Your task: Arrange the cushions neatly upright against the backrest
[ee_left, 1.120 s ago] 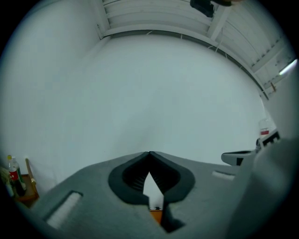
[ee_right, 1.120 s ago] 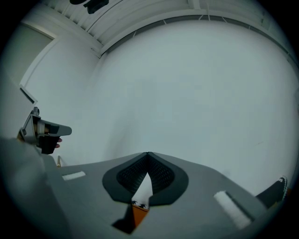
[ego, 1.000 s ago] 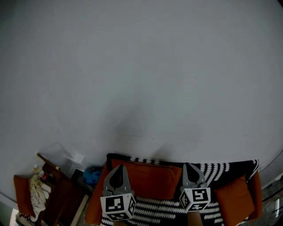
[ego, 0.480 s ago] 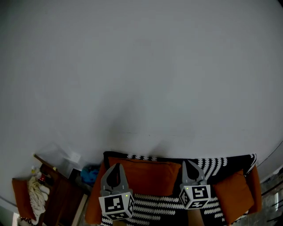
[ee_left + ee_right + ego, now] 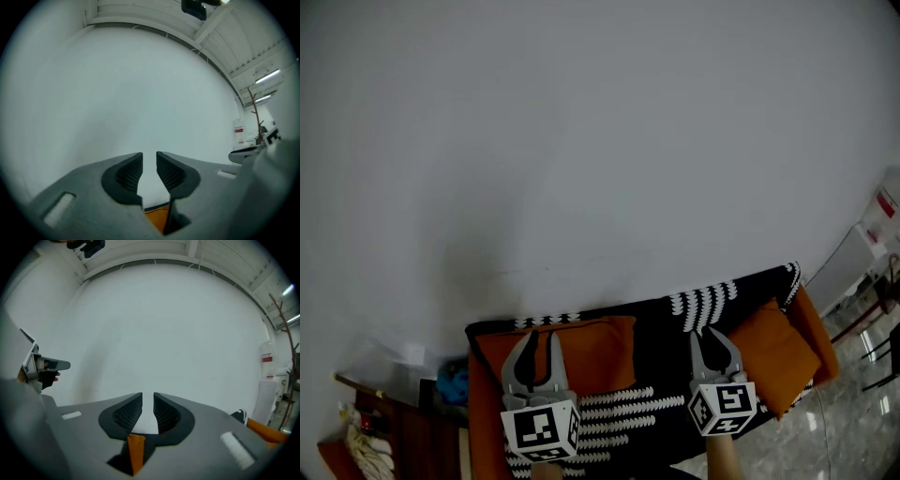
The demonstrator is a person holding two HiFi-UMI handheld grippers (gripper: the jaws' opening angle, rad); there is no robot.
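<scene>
**Both claws slightly parted and empty over the sofa cushions**

Head view, left to right. A dark wooden side table [image 5: 398,445] stands at the lower left, with a blue object [image 5: 450,381] between it and the sofa [image 5: 483,412]. The sofa is orange and draped with a black-and-white patterned throw [image 5: 712,302]. The left cushion [image 5: 591,345], orange, lies lengthwise along the backrest at the sofa's left end. The left gripper [image 5: 540,339] hangs in front of this cushion's left half. The right gripper [image 5: 708,333] is over the throw near the sofa's middle. The right cushion [image 5: 780,354], also orange, sits tilted at the sofa's right end, apart from the first.

Left gripper view: the left gripper [image 5: 149,159] has just been opening. Its jaws stand a narrow slit apart, and only the white wall [image 5: 140,93] shows between the pads. An orange strip appears below them, untouched.

Right gripper view: the right gripper [image 5: 147,399] has likewise just been opening to a narrow gap, with nothing between the pads. An orange sliver shows beneath, clear of them.
</scene>
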